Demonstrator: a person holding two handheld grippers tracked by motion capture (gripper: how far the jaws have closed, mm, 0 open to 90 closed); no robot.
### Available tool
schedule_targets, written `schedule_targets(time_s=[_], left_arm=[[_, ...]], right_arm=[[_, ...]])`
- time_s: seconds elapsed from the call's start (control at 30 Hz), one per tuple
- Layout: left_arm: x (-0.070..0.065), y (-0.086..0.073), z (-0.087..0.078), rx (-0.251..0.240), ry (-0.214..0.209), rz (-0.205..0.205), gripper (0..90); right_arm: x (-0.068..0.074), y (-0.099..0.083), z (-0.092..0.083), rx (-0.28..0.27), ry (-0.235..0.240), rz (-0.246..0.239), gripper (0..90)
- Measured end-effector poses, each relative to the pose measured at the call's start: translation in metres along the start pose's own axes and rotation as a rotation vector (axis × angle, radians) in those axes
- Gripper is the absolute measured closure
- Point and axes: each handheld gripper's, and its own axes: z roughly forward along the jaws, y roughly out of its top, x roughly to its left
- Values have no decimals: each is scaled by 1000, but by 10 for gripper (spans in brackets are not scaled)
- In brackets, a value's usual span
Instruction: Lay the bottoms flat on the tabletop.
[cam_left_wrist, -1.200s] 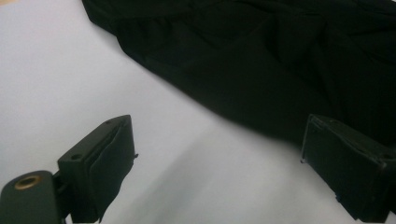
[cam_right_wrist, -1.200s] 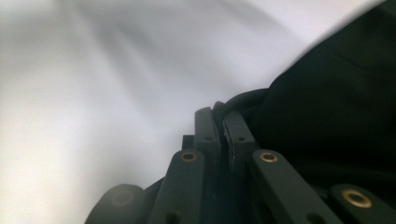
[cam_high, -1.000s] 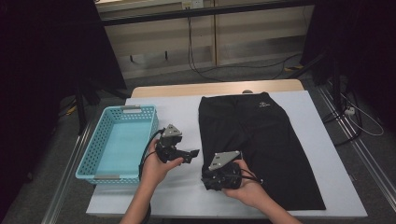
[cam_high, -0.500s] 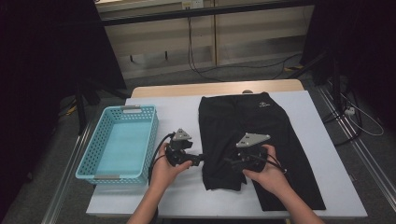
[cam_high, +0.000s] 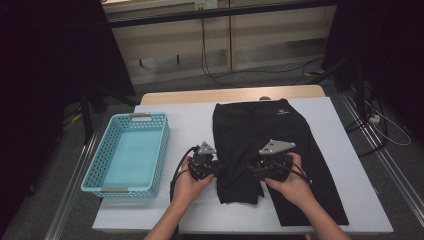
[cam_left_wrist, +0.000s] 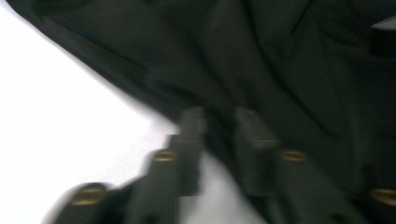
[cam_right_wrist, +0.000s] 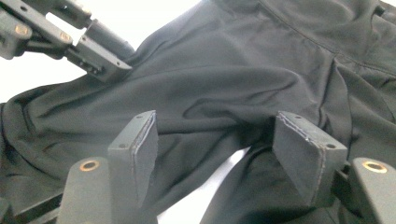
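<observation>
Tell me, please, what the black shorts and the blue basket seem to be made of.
The black shorts look like a thin, smooth woven or knit fabric with a matte finish: it drapes in soft folds and wrinkles. The blue basket looks like moulded plastic with a slight sheen: its stiff walls are a regular lattice of small holes.

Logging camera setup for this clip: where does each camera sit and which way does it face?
High view: above the person's side, looking forward and down at table, basket, shorts; forearms, both grippers.
Left gripper view: on left gripper, facing shorts' edge.
Right gripper view: on right gripper, facing shorts' legs.
Shared: shorts; left gripper shows in all views.
</observation>
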Motion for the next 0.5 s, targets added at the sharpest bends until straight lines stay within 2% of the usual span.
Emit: schedule_targets(time_s=[0.07, 0.13, 0.33, 0.5], left_arm=[[0, 1, 1, -2, -5, -8, 873], [0, 4, 0, -8, 4, -4, 882], [20, 17, -27, -147, 51, -63, 889], [37, 17, -41, -203, 110, -86, 889]], right_arm=[[-1, 0, 0, 2, 0, 1, 315], [-1, 0, -1, -2, 1, 0, 319], [-3, 0, -4, -12, -3, 5, 323], [-2, 1, -3, -13, 4, 4, 349]])
